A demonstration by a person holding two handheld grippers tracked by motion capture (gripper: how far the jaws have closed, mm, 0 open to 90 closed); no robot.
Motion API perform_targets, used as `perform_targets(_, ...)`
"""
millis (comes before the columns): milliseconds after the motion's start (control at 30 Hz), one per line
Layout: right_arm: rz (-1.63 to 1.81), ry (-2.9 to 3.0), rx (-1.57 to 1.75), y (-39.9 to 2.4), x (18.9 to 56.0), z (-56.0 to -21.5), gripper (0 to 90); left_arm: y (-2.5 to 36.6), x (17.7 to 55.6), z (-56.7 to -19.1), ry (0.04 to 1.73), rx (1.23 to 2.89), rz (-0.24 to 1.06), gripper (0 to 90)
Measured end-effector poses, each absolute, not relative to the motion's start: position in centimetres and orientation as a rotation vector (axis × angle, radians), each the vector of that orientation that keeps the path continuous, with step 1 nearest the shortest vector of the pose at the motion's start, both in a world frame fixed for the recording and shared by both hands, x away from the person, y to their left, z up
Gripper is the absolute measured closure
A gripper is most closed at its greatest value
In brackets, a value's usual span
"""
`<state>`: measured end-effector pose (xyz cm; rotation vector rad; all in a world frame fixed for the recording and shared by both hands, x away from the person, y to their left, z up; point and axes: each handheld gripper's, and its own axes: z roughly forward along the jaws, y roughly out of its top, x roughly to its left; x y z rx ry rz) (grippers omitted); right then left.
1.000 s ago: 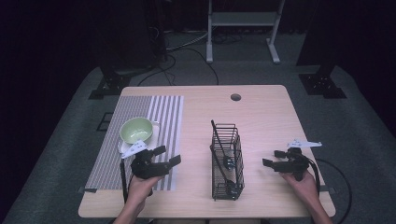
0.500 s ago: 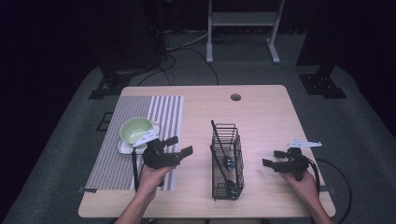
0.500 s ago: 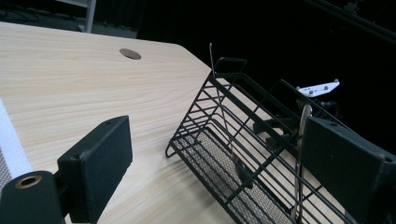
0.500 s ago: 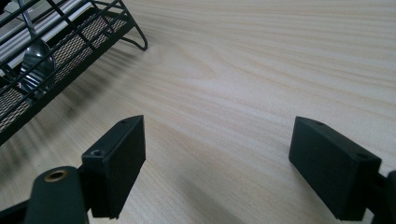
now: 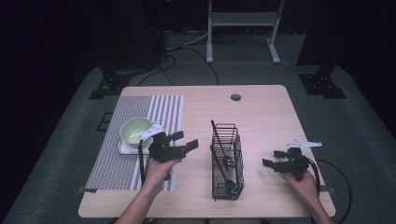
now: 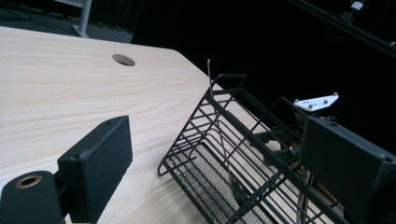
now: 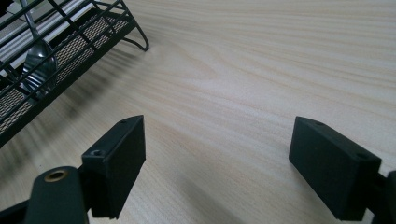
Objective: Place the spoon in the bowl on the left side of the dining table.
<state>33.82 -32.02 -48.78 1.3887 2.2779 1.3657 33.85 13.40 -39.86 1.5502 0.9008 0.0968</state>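
- Since the earlier high views, the left gripper (image 5: 184, 141) is shifting away from the pale green bowl (image 5: 136, 129) and toward the black wire basket (image 5: 226, 161), rising off the table; the right gripper (image 5: 274, 158) is holding its place near the table's right edge.
- Left gripper's jaws are standing spread wide with nothing between them; in the left gripper view they are framing the basket (image 6: 243, 154), which is lying just ahead and apart from them.
- Right gripper's jaws are likewise standing wide apart and empty over bare light wooden table (image 7: 261, 70), with the basket's corner (image 7: 70, 42) off to one side.
- Black wire basket is standing upright on the table between the two grippers, well apart from the right one.
- A silver metal spoon (image 7: 38, 63) is resting inside the basket, bowl end down against the mesh floor.
- Green bowl is sitting on a white square plate (image 5: 125, 147) on the grey striped placemat (image 5: 140, 140).
- No readable brand, label or writing is showing on any item.
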Motion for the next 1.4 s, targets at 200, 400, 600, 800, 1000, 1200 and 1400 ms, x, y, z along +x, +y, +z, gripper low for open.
perform_targets(200, 1.37, 2.275, 1.395, -32.1, 33.8, -48.8, 17.5, 12.5, 34.7, -39.7, 0.897, 1.551, 0.08, 8.9)
perform_targets(400, 1.369, 2.277, 1.39, -32.1, 33.8, -48.8, 17.5, 11.7, 35.2, -39.5, 0.894, 1.557, 0.084, 8.9)
perform_targets(600, 1.374, 2.276, 1.389, -32.1, 33.8, -48.8, 17.5, 10.9, 35.8, -39.2, 0.891, 1.575, 0.09, 8.9)
perform_targets(800, 1.374, 2.278, 1.389, -32.1, 33.8, -48.8, 17.6, 10.5, 36.4, -39.2, 0.898, 1.591, 0.091, 8.9)
perform_targets(1000, 1.374, 2.279, 1.389, -32.1, 33.8, -48.8, 17.5, 10.3, 37.0, -39.4, 0.919, 1.573, 0.062, 8.9)
perform_targets(1200, 1.374, 2.279, 1.387, -32.1, 33.8, -48.8, 17.5, 9.9, 37.3, -39.4, 0.918, 1.58, 0.043, 9.9)
perform_targets(1400, 1.375, 2.28, 1.39, -32.1, 33.8, -48.8, 17.5, 9.5, 37.7, -39.4, 0.917, 1.579, 0.024, 13.0)
